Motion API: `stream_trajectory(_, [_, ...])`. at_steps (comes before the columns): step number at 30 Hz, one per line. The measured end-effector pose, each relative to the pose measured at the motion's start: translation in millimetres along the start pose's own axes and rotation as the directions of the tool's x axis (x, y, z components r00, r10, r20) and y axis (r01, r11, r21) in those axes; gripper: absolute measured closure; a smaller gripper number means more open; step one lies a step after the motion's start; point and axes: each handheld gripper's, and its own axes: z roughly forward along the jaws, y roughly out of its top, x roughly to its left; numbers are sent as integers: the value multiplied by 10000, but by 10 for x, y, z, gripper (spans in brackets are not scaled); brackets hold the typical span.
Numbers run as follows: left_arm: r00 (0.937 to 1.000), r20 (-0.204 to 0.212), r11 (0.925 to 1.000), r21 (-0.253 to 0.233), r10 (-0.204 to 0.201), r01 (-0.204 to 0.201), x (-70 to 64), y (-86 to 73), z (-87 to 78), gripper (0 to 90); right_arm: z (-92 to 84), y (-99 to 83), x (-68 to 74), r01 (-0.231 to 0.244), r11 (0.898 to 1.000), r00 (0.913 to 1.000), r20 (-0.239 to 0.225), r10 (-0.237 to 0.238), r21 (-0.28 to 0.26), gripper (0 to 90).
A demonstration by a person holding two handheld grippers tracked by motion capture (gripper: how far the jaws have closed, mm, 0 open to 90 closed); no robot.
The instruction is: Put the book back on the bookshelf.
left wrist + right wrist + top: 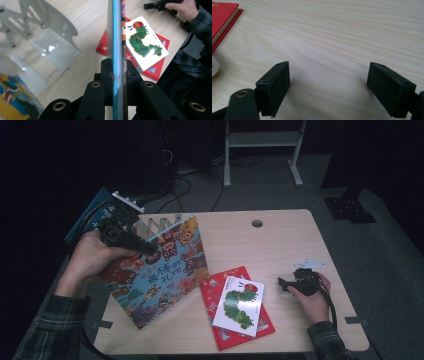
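Nearest me, at the front edge of the worktop (280,240), my left hand-held gripper (142,247) is clenched on the top edge of a large picture book with a busy cover of colourful creatures (152,272). That book stands tilted on its lower corner at the left of the worktop, cover turned toward me. In the left gripper view the book's thin edge (117,37) runs straight up between the two black jaws, which press on it from both sides.

To the right, near the front middle, a red book (220,292) lies flat, and a smaller white board book showing a green caterpillar (239,306) rests on top of it, slanted. The same pair appears in the left gripper view beyond the clamped edge, the caterpillar book (145,42) lying on the red book (160,66).

Farther right, my right hand-held gripper (281,282) lies low over bare wood, well apart from the red book, its jaws released with nothing between them. The right gripper view shows both black pads (274,85) spread wide above pale wood grain, a corner of the red book (223,12) at the upper left.

Behind the big book stands a clear bookstand with zigzag metal arms (155,225); the left gripper view shows its transparent plates (53,47). Beyond it, a dark blue book (92,212) sticks out past the back-left corner.
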Motion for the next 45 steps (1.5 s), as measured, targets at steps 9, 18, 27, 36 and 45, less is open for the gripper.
stream_trajectory(9, [9985,-159,9984,-181,-532,529,116,-286,-164,809,0,0,0,1,10000,10000,2,-1,3,177])
stream_trajectory(18, [9920,-436,9926,-302,-1187,1174,245,-545,-303,809,0,0,0,0,10000,10000,-2,0,0,177])
stream_trajectory(27, [9728,-867,9755,-684,-2146,2091,425,-795,-414,809,0,0,0,-2,10000,10000,0,2,-3,177])
stream_trajectory(36, [9354,-1533,9468,-979,-3187,3065,633,-1011,-505,809,4,2,-2,3,10000,10000,37,-3,-13,174])
stream_trajectory(45, [9082,-1755,9245,-1063,-3799,3661,768,-1082,-554,809,9,5,-3,-30,10000,10000,66,30,-14,173])
